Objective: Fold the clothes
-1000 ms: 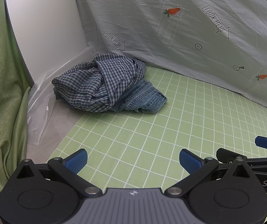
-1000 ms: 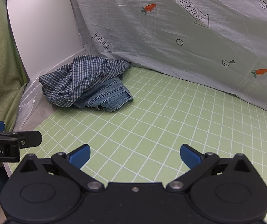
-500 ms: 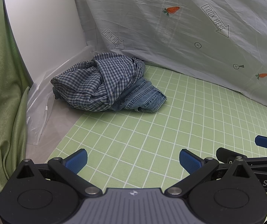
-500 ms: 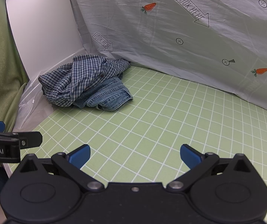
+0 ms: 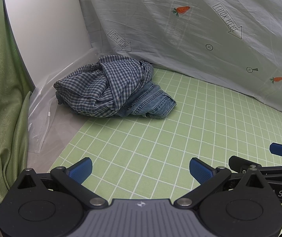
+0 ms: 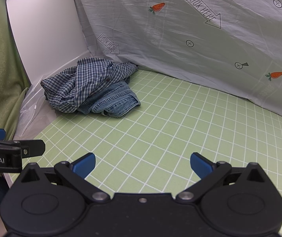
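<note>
Off to the far left of my left gripper hangs a green curtain, and next to it a white panel stands upright with a sheet of clear plastic lying at its foot. Ahead and a little left of both my tools, well beyond the fingertips, lies the pile: a blue checked shirt crumpled on top of a pair of denim jeans, the jeans poking out on the right side. The pile sits on the green grid mat, tucked up near the corner where the panel meets a pale backdrop sheet printed with carrots and arrows.

My left gripper hovers over the mat's near edge with its blue pads spread wide and nothing between them. Just to its right, my right gripper is level with it, its fingers also spread wide and empty above bare mat. From the right wrist view the shirt and jeans again sit ahead to the left, touching neither tool.
</note>
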Available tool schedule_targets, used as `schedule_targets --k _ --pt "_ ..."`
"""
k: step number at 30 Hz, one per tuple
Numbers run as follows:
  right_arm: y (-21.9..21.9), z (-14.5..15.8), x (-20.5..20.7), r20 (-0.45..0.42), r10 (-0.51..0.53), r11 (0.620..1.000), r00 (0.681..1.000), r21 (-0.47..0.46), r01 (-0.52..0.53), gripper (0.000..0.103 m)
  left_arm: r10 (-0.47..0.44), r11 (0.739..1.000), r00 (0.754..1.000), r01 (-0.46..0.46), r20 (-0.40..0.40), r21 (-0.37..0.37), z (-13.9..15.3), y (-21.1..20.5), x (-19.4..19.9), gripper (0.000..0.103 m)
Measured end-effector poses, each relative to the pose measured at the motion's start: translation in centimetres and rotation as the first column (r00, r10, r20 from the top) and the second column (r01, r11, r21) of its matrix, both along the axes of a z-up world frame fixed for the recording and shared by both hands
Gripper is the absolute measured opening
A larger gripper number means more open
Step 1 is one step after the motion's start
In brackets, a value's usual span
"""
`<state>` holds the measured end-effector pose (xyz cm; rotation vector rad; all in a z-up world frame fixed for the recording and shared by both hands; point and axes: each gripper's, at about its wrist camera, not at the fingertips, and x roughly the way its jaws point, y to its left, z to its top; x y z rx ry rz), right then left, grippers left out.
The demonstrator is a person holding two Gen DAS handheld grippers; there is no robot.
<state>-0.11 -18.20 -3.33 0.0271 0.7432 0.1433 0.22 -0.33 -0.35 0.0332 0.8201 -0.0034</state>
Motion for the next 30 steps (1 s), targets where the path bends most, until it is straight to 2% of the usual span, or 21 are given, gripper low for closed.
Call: schedule_targets --k 16,23,30 --pt "0.3 -0.1 0.6 -0.013 0.017 1.000 1.000 -0.004 -0.017 0.103 0.012 1.000 1.000 -0.012 -0.008 -0.011 0.1 0.1 0.9 0.103" --pt "0.0 0.3 2.2 -0.005 0.018 1.000 1.000 -0.010 -0.019 0.103 0.013 1.000 1.000 -0.013 -0.002 -0.020 0.3 0.2 3.0 0.103" --pt "1.0 0.6 5.6 0.004 0.037 0.999 0.999 -0.014 -0.037 0.103 0.045 0.999 0.999 -0.045 -0.003 -0.019 0.4 1.7 6.6 0.103"
